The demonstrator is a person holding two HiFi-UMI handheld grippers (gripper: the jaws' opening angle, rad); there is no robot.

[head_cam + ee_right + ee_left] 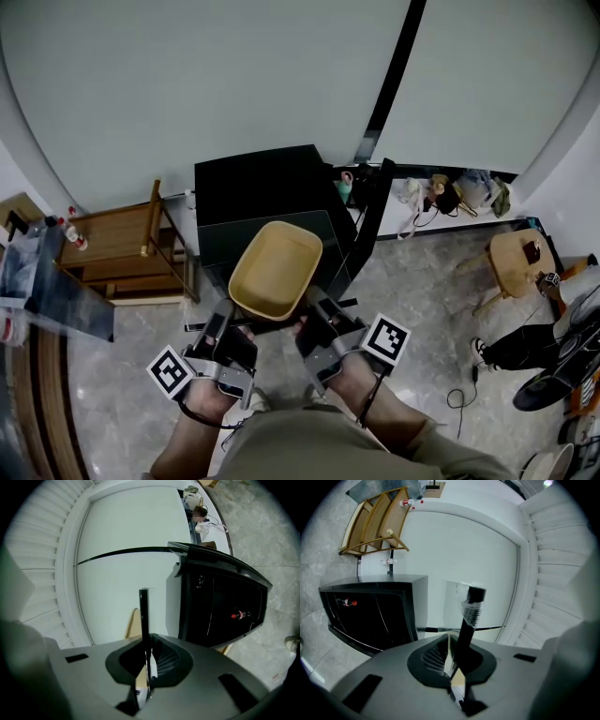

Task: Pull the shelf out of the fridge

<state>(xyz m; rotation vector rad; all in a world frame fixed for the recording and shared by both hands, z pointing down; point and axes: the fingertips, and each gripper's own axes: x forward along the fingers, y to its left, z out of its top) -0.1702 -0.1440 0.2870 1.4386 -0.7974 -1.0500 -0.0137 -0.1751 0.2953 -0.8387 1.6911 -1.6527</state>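
A small black fridge [253,183] stands against the white wall, its door [370,211] swung open to the right. A glass shelf [211,246] with a dark frame is held level in front of the fridge and carries a tan tray [276,270]. My left gripper [227,319] is shut on the shelf's near left edge, my right gripper [315,311] on its near right edge. In the left gripper view the jaws [452,667] pinch the shelf's dark rim [469,616]. In the right gripper view the jaws [147,665] clamp the thin shelf edge [143,616], with the fridge [220,606] to the right.
A wooden rack [112,244] stands left of the fridge. On the right are a wooden stool [516,258], a person's legs [525,347] and clutter along the wall [450,192]. The floor is grey stone tile.
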